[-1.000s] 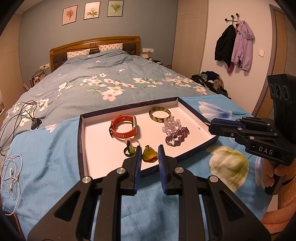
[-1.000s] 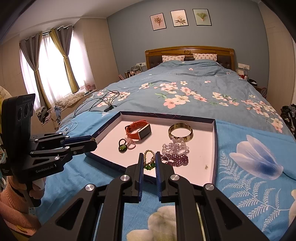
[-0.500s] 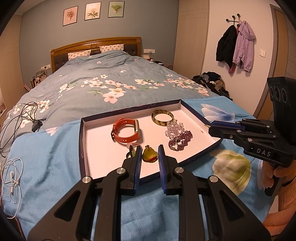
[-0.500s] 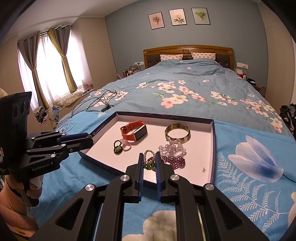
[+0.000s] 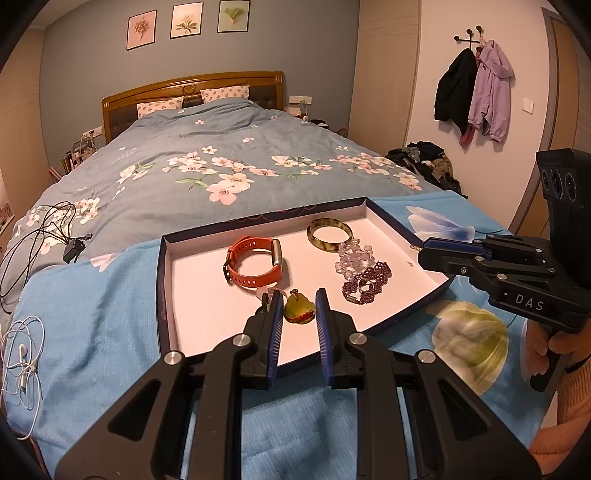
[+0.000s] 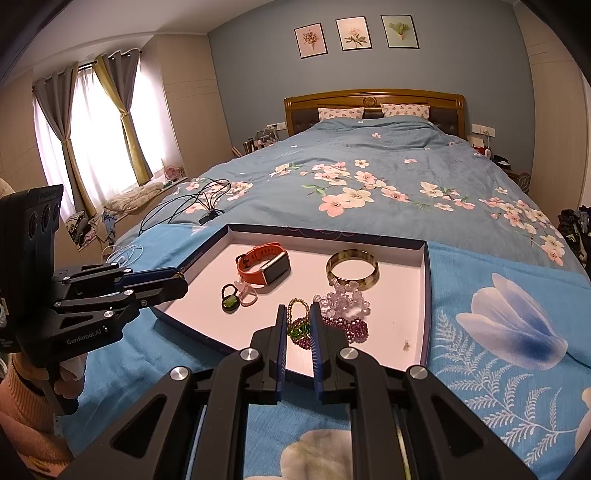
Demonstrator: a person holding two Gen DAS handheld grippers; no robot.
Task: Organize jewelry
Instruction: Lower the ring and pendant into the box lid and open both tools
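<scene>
Bedroom: bed (image 5: pixel 229 162) with floral duvet, blue cloth (image 5: pixel 92 306) over its near end, three framed prints (image 6: pixel 356 35) upper centre. Left gripper (image 5: pixel 297 314) and right gripper (image 6: pixel 298 325) low centre of own views, angled down, nearly pressed together, nothing pinched. Shallow tray (image 5: pixel 164 295) mid-frame holds orange watch (image 5: pixel 255 266), bangle (image 5: pixel 328 234), clear beads (image 5: pixel 352 256), purple bracelet (image 5: pixel 365 282), green pendant (image 5: pixel 298 307).

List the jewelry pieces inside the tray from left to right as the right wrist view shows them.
hair ties → orange watch → green bead necklace → clear crystal bracelet. The bangle and purple bracelet overlap that last span, so I leave them out.
</scene>
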